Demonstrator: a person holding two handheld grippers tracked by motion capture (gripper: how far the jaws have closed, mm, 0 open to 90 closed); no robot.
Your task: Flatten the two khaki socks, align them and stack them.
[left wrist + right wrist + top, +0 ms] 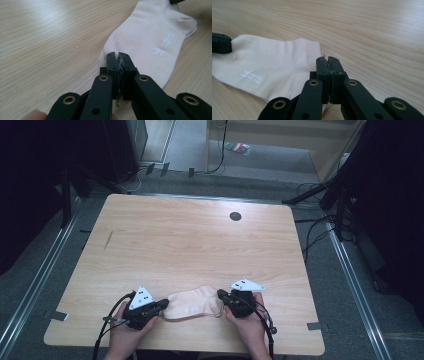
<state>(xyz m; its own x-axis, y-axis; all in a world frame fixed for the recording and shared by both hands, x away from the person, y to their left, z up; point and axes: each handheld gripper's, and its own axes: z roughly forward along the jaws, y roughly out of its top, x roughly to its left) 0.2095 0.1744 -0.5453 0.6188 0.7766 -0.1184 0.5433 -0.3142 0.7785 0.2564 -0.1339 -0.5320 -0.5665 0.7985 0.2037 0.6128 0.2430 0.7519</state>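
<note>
Between my two grippers, near the front edge of the table (pixel 150 235), a pale sock (pixel 192 304) lies flat, and I have it pinched at both ends. My left gripper (pixel 117 55) has its jaws pressed together on the rim of one end, a sliver of fabric caught between the pads. My right gripper (pixel 328 59) is closed just as tight on the opposite edge, by the ribbed cuff. In the high view the left gripper (pixel 161 306) and right gripper (pixel 223 295) face each other across the sock, low over the wood.

I judge this to be the grasp step, done on both sides; the sock is not yet lifted or folded. The next move calls for raising both ends together, evenly, so neither thin pinch slips out.

Outward from the jaws, the sock is cream-coloured and ankle-length, with a small white printed mark on its side and a slight rumple along its middle. It looks soft and limp, likely to sag between my hands.
</note>
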